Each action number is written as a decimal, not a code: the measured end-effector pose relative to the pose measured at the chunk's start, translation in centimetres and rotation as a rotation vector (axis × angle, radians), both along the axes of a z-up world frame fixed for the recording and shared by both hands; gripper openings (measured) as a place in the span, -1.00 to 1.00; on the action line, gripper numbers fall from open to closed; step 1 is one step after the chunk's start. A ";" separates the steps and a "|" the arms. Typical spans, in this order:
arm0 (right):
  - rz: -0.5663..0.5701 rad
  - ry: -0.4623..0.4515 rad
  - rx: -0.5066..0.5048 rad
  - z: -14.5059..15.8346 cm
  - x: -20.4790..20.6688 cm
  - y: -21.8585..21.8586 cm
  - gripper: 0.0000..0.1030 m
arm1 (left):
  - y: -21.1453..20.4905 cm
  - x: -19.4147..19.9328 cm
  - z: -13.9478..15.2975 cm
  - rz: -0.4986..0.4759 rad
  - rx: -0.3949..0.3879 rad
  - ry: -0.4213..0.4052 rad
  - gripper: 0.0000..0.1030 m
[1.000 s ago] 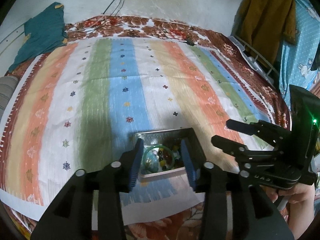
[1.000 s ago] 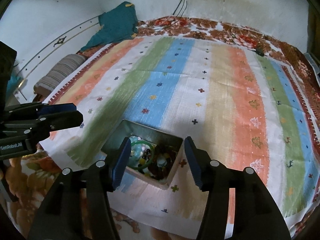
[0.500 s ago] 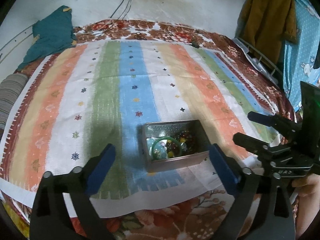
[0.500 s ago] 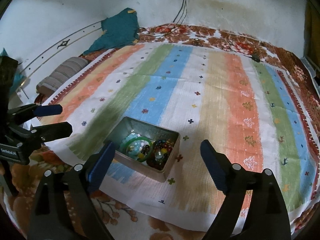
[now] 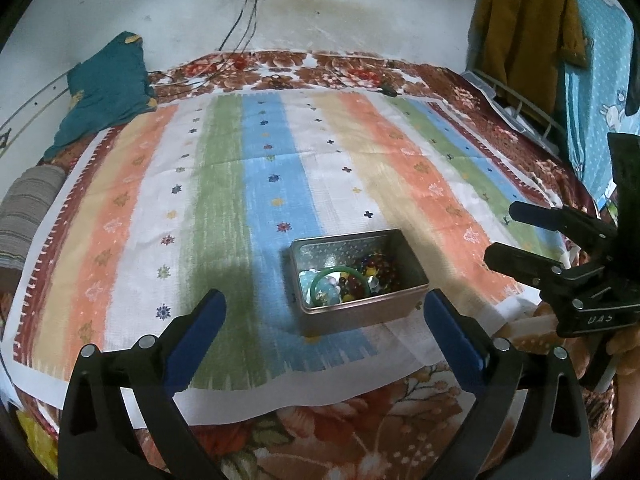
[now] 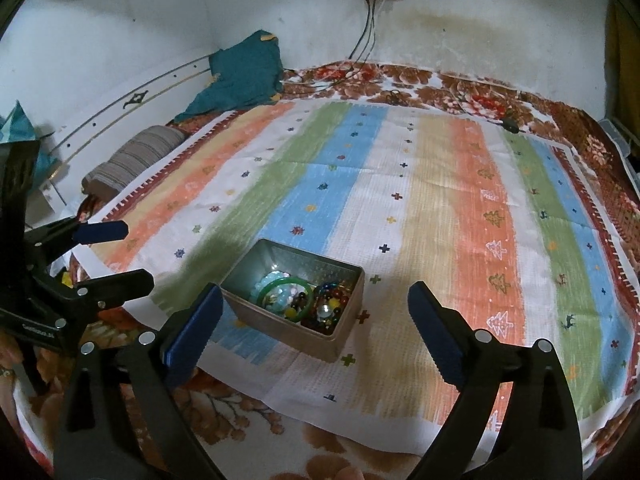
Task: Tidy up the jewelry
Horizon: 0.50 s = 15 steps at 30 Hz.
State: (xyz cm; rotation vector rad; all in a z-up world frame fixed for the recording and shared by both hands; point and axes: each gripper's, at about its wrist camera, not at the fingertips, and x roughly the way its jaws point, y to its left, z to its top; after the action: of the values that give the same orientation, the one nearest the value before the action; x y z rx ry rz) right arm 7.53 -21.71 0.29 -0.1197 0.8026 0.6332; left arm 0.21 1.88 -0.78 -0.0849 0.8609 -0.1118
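An open metal tin point(image 5: 404, 301) point(image 6: 348, 334) sits on the striped cloth near its front edge. Inside lie a green bangle point(image 5: 340, 276) point(image 6: 305, 298), pale blue beads and dark mixed beads. My left gripper point(image 5: 322, 304) is open and empty, held back from the tin, jaws wide on either side of it. My right gripper point(image 6: 314, 300) is open and empty, also back from the tin. The right gripper shows at the right of the left wrist view point(image 5: 516, 236). The left gripper shows at the left of the right wrist view point(image 6: 128, 254).
The striped cloth point(image 5: 260, 184) point(image 6: 440, 200) covers a floral bed. A teal cloth point(image 5: 104, 88) and a striped pillow point(image 6: 132, 160) lie at the far left. Cables hang down the wall point(image 6: 366, 28). Clothes hang at the right point(image 5: 524, 28).
Both grippers have opened wide and drawn back and up from the tin. The tin and its contents have stayed in place.
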 end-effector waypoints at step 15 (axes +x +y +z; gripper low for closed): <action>0.013 -0.026 0.003 0.4 -1.2 -0.2 0.85 | -0.6 -1.1 0.3 0.019 0.047 -0.034 0.89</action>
State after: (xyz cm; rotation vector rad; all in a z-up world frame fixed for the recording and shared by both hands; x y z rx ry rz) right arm 6.29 -21.96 0.65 -0.1301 0.7762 0.6443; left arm -0.92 1.26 -0.43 -0.0468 0.8282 -0.0750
